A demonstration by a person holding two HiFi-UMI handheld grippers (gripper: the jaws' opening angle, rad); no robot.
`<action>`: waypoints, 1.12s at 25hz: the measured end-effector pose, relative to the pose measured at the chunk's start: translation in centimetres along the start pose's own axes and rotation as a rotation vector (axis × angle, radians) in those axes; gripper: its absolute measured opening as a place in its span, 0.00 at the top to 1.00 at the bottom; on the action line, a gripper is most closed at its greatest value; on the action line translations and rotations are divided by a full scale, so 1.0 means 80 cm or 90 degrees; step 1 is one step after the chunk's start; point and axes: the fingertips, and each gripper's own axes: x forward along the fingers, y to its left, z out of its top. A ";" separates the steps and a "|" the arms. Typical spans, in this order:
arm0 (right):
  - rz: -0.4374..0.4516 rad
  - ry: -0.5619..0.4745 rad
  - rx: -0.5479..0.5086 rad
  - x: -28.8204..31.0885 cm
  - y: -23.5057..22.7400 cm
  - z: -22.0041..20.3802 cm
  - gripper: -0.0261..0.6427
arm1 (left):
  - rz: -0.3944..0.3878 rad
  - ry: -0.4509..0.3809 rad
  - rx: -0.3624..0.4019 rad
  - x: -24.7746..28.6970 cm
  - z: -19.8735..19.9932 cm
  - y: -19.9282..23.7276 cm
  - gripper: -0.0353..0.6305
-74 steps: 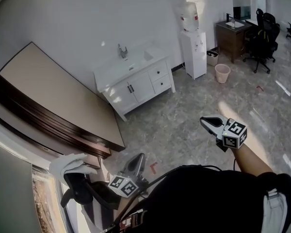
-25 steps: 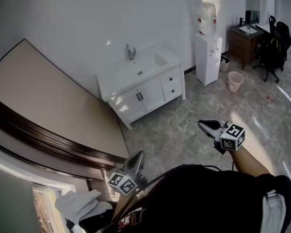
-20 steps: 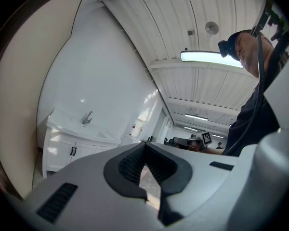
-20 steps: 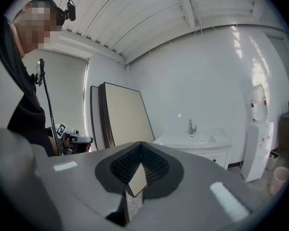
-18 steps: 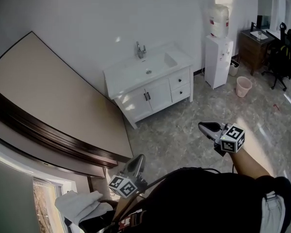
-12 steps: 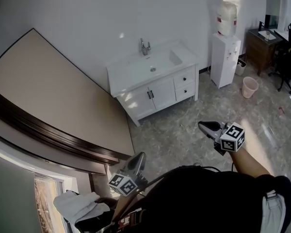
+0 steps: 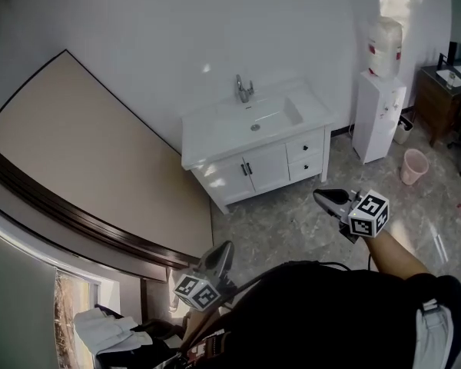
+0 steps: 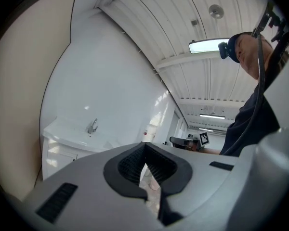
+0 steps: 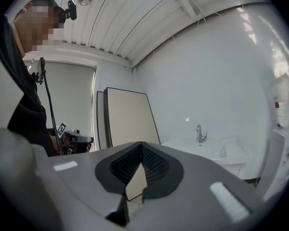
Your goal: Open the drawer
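Drawers (image 7: 306, 147) flush in white vanity (image 7: 224, 180); left hand-held gripper (image 7: 222, 249) and right hand-held gripper (image 7: 325, 197) closed.

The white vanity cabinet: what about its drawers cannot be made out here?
- Head view: the drawers of the vanity cabinet are too small to show handles.
- Left gripper view: the left gripper covers the drawers.
- Right gripper view: the right gripper hides most of the cabinet front.
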 end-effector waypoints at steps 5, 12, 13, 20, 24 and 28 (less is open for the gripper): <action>0.009 0.011 0.011 -0.010 -0.070 -0.004 0.96 | 0.018 0.002 0.007 0.060 -0.001 -0.004 0.94; 0.016 0.017 0.023 -0.004 -0.138 -0.014 0.96 | 0.033 -0.001 0.001 0.115 -0.009 0.006 0.94; 0.017 0.018 0.024 0.003 -0.143 -0.014 0.96 | 0.033 0.001 -0.001 0.119 -0.008 0.013 0.94; 0.012 0.026 0.023 0.055 -0.164 -0.011 0.96 | 0.035 0.004 -0.014 0.138 0.009 0.068 0.94; -0.010 0.023 0.016 0.097 -0.169 0.000 0.96 | 0.004 -0.005 -0.018 0.147 0.026 0.113 0.94; -0.033 0.021 0.005 0.141 -0.157 0.016 0.96 | -0.019 0.005 -0.008 0.143 0.060 0.169 0.94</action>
